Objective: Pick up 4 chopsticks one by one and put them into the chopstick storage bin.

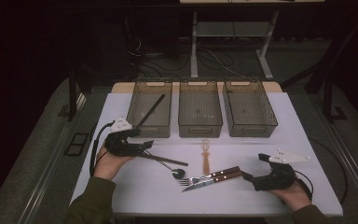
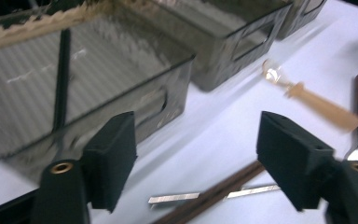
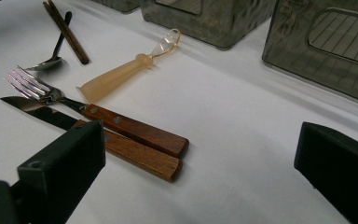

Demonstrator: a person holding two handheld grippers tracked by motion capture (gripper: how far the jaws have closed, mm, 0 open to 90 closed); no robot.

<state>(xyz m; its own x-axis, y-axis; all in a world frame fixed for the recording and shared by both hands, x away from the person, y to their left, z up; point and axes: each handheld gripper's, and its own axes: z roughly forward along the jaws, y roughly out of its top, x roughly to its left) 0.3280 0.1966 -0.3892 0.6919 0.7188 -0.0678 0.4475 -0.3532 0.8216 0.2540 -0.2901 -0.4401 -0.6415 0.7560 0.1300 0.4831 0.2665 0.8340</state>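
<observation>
My left gripper (image 1: 148,145) hovers open near the front of the left bin (image 1: 150,131). Between and below its jaws (image 2: 196,144) lie a metal spoon's handle (image 2: 177,198) and brown chopsticks (image 2: 214,191), neither of them touched. The spoon's bowl (image 1: 179,173) rests mid-table. A fork (image 3: 42,91) and a knife (image 3: 32,106), both with wooden handles, lie side by side just left of my right gripper (image 1: 254,166). That gripper (image 3: 200,154) stands open with nothing in it. An amber plastic utensil (image 1: 205,156) lies in front of the middle bin (image 1: 200,131).
Three translucent grey bins line the back of the white table (image 1: 289,135); the right bin (image 1: 251,131) holds nothing I can see. A black stick (image 1: 152,109) leans inside the left bin. The table's edges are close behind both hands.
</observation>
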